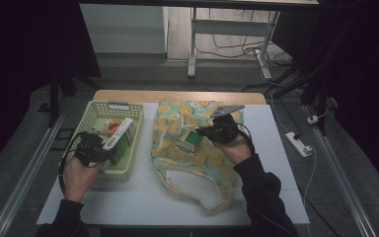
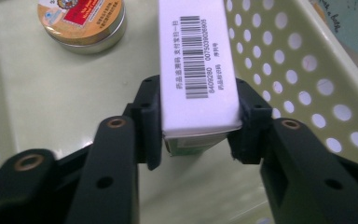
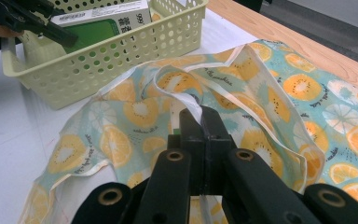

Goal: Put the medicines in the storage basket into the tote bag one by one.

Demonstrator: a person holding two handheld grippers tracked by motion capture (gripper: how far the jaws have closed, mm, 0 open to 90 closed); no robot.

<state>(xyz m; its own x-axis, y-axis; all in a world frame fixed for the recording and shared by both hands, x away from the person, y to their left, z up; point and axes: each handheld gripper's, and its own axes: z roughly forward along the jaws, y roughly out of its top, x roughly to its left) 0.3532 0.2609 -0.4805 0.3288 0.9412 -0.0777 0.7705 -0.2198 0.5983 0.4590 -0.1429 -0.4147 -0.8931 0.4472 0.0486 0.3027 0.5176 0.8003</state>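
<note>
A: Jaws first. Left gripper [image 2: 193,123]: pads clamped on either side of the white-and-green box [image 2: 196,70], near its lower end, barcode face up toward the camera. Right gripper [image 3: 204,135]: jaws together, pinching the white-edged rim of the fruit-print bag [image 3: 200,109].

B: Where's the box sitting?

A: Inside the pale green basket [image 1: 94,111], left of centre in the high view. It lies slanted along the basket's right-hand wall, with the left gripper [image 1: 96,153] on its near end. Can't tell whether it's lifted off the basket floor or resting there.

B: Anything else in the basket?

A: A round tin with an orange and red label [image 2: 81,21], upper left of the left gripper view, well apart from the box.

B: And the bag?

A: Spread flat on the white worktop [image 1: 128,197], middle of the high view, handle loop trailing toward the bottom edge. The right gripper [image 1: 222,131] holds its mouth up. One boxed item [image 1: 187,142] sits at the opening, so I judge packing has started.

B: What's left?

A: My reading: box grasped but not moved across. Lifting, carrying to the held-open mouth and dropping in remain, then likely the tin.
</note>
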